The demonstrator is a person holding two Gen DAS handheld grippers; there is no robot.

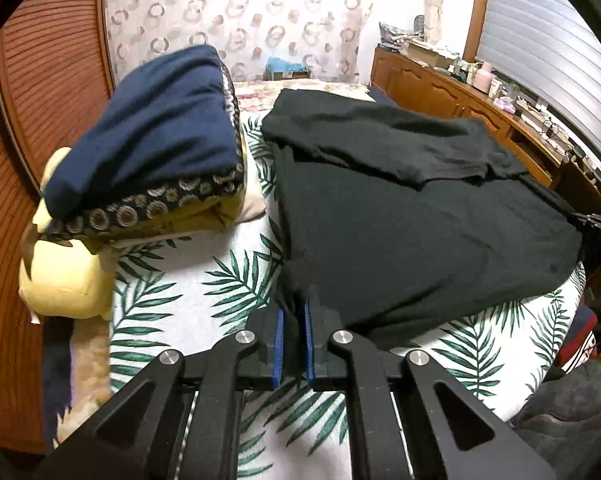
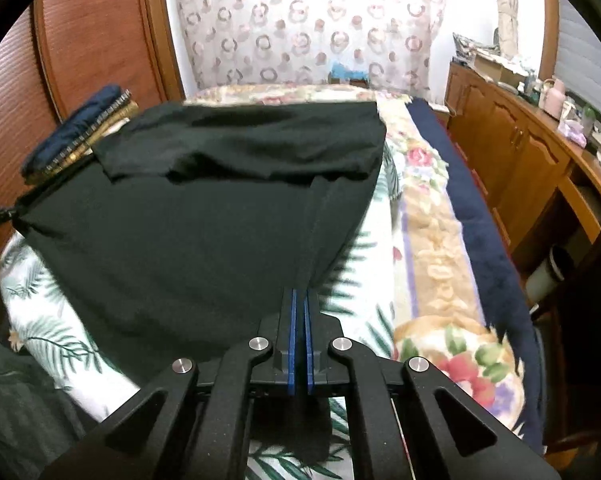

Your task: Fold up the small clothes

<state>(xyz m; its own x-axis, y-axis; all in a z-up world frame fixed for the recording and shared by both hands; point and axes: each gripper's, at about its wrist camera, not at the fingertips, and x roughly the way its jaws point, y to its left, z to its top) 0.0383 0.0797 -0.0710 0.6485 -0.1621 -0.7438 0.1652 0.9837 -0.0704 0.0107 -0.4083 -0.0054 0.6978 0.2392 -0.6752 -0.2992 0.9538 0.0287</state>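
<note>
L gripper clamped on near-left hem of black T-shirt | R gripper pinched shut on near-right hem of same shirt | shirt spread on palm-leaf sheet, far part folded over w/ sleeve on top | folded clothes stack seen left, beside shirt

Your count on the bed:
One black garment, one stack of folded clothes, two grippers: left gripper, right gripper.

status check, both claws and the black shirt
Left claw and right claw shut on black shirt's near corners. Folded pile beside it, apart.
</note>
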